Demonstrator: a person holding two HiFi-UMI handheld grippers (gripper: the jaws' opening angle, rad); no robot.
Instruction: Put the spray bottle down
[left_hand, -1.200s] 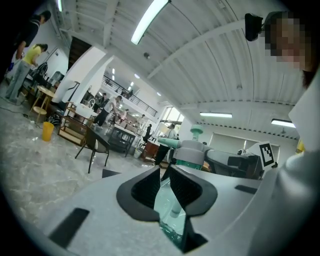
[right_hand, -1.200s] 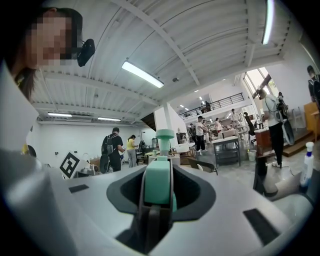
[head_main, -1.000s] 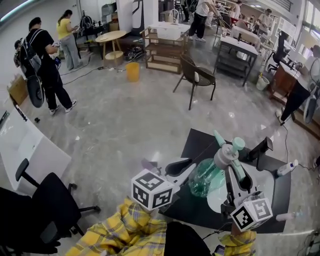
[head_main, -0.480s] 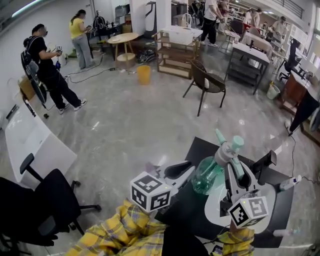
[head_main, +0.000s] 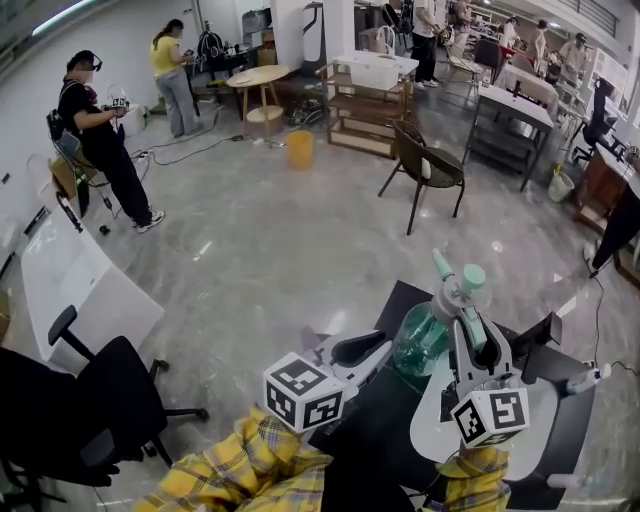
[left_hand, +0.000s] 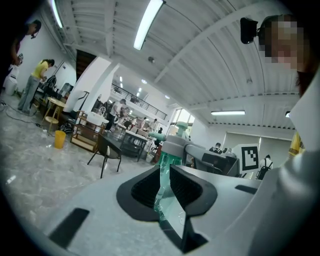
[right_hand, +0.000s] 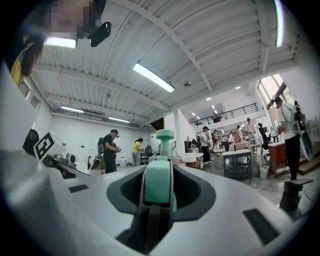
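The left gripper (head_main: 378, 348) reaches forward and to the right from a yellow plaid sleeve (head_main: 250, 465), and its marker cube (head_main: 303, 392) faces up at its near end. In the left gripper view its jaws are clenched on the clear green body of the spray bottle (left_hand: 161, 186), with the dark pads (left_hand: 187, 187) pressed against the plastic on both sides.

The spray bottle (head_main: 418, 340) is held between the two grippers. It is tilted, with its green belly toward the left gripper and its grey and teal head (head_main: 455, 285) up and away from both. It sits over the left corner of a black tabletop (head_main: 385, 425) that spreads under and ahead of the grippers. I cannot tell whether its base touches that top.

The right gripper (head_main: 472, 335) comes in just right of the bottle, and its own marker cube (head_main: 490, 415) sits near the person. In the right gripper view the right gripper (right_hand: 158, 187) is closed tight on the teal trigger piece (right_hand: 157, 180) of the bottle's head, and the round teal nozzle cap (right_hand: 165, 135) stands just past the jaw tips.

Under this gripper a white rounded shape (head_main: 530, 440) lies on the black top. Further right, past its jaws, a small white bottle (head_main: 585, 378) lies on its side near the table edge.
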